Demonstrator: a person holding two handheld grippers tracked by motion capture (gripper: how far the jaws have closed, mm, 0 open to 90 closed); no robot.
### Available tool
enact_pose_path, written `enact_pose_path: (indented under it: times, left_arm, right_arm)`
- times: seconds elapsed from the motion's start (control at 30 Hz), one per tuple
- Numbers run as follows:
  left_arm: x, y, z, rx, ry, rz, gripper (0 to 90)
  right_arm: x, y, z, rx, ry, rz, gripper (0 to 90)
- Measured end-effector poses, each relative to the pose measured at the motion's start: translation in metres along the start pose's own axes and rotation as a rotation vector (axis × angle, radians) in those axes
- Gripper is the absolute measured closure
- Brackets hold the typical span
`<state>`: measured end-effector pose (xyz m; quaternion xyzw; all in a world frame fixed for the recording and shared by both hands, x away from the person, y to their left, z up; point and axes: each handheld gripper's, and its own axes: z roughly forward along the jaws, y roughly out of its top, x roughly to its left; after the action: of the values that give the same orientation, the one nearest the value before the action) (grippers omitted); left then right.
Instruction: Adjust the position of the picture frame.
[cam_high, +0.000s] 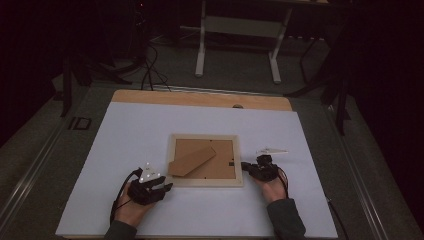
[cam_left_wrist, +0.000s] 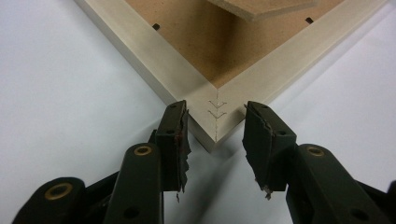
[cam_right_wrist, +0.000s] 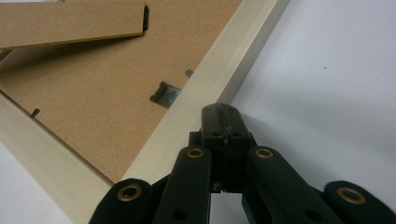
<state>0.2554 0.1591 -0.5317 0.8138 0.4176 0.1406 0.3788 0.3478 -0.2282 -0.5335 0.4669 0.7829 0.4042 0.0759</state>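
While our left gripper (cam_left_wrist: 215, 122) stands with its jaws partly open on either side of the near left corner of the picture frame (cam_high: 205, 160), neither pad touching the wood, our right gripper (cam_right_wrist: 219, 114) keeps its jaws pressed together, empty, tip against the frame's right rail. The frame lies face down near the middle of the white surface (cam_high: 150, 125), brown backing board up, its stand (cam_high: 192, 160) slanting across. From above we see a wooden strip at the far edge, dark floor, cables and a white table base. Our left gripper view shows staples in the corner joint (cam_left_wrist: 216, 108); our right gripper view shows a metal tab (cam_right_wrist: 164, 94).
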Motion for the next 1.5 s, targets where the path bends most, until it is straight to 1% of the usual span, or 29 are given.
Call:
enact_pose_path:
  times: [0.3,0.37,0.43,0.5,0.73,0.77,0.83,0.87,0.93,0.97,1.07,1.13,1.17,1.2,1.3,1.37,1.5]
  left_arm:
    - [0.000,0.000,0.000,-0.003,0.003,-0.002,61.3]
    - [0.000,0.000,0.000,-0.004,0.003,-0.001,61.3]
    - [0.000,-0.001,0.000,-0.007,0.001,-0.002,61.3]
    - [0.001,-0.001,0.000,-0.009,-0.002,-0.004,61.4]
    - [0.001,-0.001,0.000,-0.010,-0.001,0.001,61.3]
    - [0.001,-0.001,0.000,-0.009,-0.003,0.000,61.3]
    - [0.002,-0.001,0.000,-0.009,-0.006,-0.003,61.3]
    - [0.002,-0.001,-0.001,-0.014,-0.016,-0.013,60.6]
    - [0.003,-0.002,-0.003,-0.020,-0.023,-0.011,59.5]
    - [0.004,-0.002,-0.005,-0.025,-0.028,-0.014,59.2]
    - [0.005,-0.003,-0.008,-0.032,-0.033,-0.017,58.6]
    - [0.008,-0.004,-0.013,-0.048,-0.038,-0.032,58.5]
    - [0.010,-0.004,-0.015,-0.055,-0.037,-0.041,58.5]
    - [0.010,-0.004,-0.015,-0.055,-0.037,-0.041,58.4]
    - [0.013,-0.005,-0.019,-0.071,-0.027,-0.055,58.1]
    - [0.017,-0.006,-0.022,-0.081,-0.020,-0.065,57.8]
    - [0.019,-0.006,-0.024,-0.093,-0.005,-0.077,57.8]
  right_arm:
    - [0.000,0.000,0.001,-0.013,0.002,-0.001,90.0]
    - [-0.001,0.000,0.001,-0.014,0.002,-0.004,90.0]
    - [-0.001,-0.001,0.002,-0.007,-0.003,-0.020,90.0]
    - [-0.001,-0.001,0.002,-0.009,0.000,-0.013,90.0]
    - [0.000,-0.001,0.001,-0.006,-0.007,-0.022,89.7]
    - [0.000,-0.001,0.001,-0.008,-0.005,-0.023,88.8]
    - [-0.001,-0.001,0.000,-0.020,-0.010,-0.029,84.1]
    - [-0.001,-0.002,-0.001,-0.023,-0.006,-0.029,83.3]
    - [-0.003,-0.002,-0.004,-0.031,-0.024,-0.041,81.5]
    - [-0.004,-0.002,-0.006,-0.033,-0.028,-0.039,80.3]
    - [-0.009,0.000,-0.014,-0.066,-0.033,-0.018,78.0]
    - [-0.011,0.001,-0.018,-0.079,-0.037,-0.012,75.8]
    - [-0.012,0.001,-0.020,-0.083,-0.037,-0.014,74.5]
    - [-0.012,0.001,-0.020,-0.083,-0.037,-0.014,74.5]
    - [-0.016,0.002,-0.025,-0.098,-0.041,-0.001,71.4]
    - [-0.017,0.002,-0.026,-0.102,-0.044,0.000,69.9]
    - [-0.018,0.003,-0.026,-0.105,-0.048,0.000,68.8]
